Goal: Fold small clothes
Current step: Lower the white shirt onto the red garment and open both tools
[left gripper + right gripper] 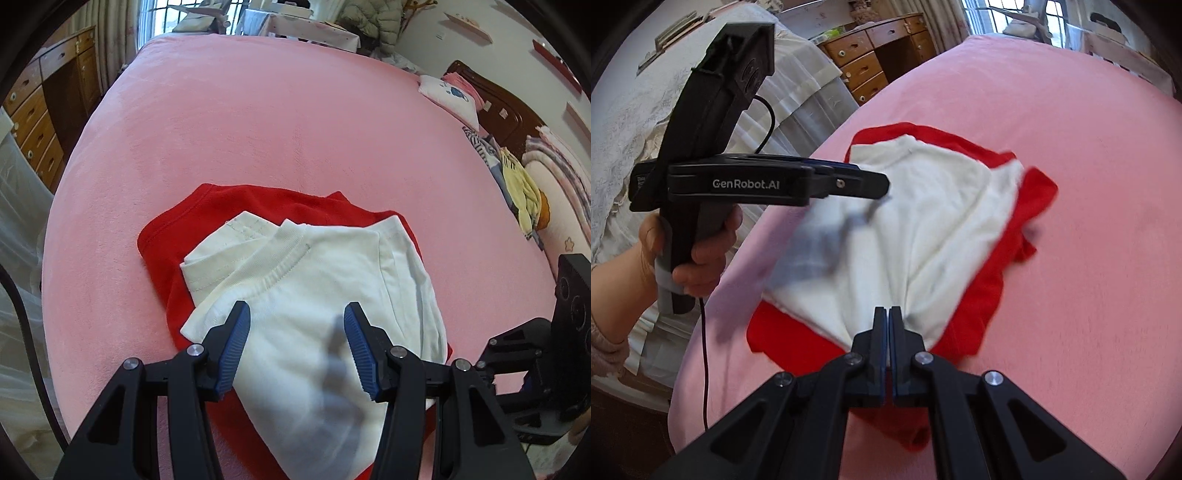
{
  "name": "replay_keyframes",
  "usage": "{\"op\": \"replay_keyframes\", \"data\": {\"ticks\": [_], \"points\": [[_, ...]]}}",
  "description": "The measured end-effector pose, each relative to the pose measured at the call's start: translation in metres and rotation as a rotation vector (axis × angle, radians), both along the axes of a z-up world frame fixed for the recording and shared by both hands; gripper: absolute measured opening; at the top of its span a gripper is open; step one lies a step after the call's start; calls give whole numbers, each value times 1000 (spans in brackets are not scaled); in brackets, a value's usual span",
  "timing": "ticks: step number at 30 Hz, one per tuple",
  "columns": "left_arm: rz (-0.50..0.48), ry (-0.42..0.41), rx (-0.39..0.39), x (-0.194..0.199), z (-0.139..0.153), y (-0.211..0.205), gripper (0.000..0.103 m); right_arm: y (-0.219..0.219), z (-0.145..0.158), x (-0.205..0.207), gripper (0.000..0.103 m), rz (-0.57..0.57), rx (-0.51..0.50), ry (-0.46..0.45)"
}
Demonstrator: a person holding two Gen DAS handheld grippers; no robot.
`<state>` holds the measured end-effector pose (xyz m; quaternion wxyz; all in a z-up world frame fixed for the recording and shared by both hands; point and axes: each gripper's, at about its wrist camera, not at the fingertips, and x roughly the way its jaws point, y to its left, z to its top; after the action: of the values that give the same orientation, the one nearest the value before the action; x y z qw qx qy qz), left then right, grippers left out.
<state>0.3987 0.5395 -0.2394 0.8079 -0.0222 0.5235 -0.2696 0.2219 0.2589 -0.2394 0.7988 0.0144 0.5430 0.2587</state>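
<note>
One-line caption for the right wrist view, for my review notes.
Right tongs shut on the white garment over a red garment on the pink bed; left tongs beside it.

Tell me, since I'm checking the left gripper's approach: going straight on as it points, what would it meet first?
Most likely the white shirt, lying on the red garment; the left gripper hangs open above it.

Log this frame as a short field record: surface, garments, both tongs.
surface: pink bed cover
garments: white shirt lying on top of red garment
white shirt state: partly folded, collar showing, bunched toward the right tongs
left tongs: open, above the white shirt, not gripping it
right tongs: shut on a pinch of the white shirt's edge
person: hand on the left handle
background: wooden drawers, pile of clothes at the far side of the bed
</note>
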Motion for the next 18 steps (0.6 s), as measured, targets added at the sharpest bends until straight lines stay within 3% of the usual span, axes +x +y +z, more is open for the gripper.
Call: {"op": "replay_keyframes", "data": {"ticks": [8,12,14,18], "points": [[30,-30,33,-28,26,6,52,-23,1,-32,0,-35,-47,45],[68,-51,63,-68,58,6,59,-41,24,-52,0,-51,-55,39],[98,-46,73,-90,73,1,68,-51,38,-63,0,-62,-64,39],[167,-14,88,-146,112,-21,71,-73,77,-89,0,-88,-91,35]]}}
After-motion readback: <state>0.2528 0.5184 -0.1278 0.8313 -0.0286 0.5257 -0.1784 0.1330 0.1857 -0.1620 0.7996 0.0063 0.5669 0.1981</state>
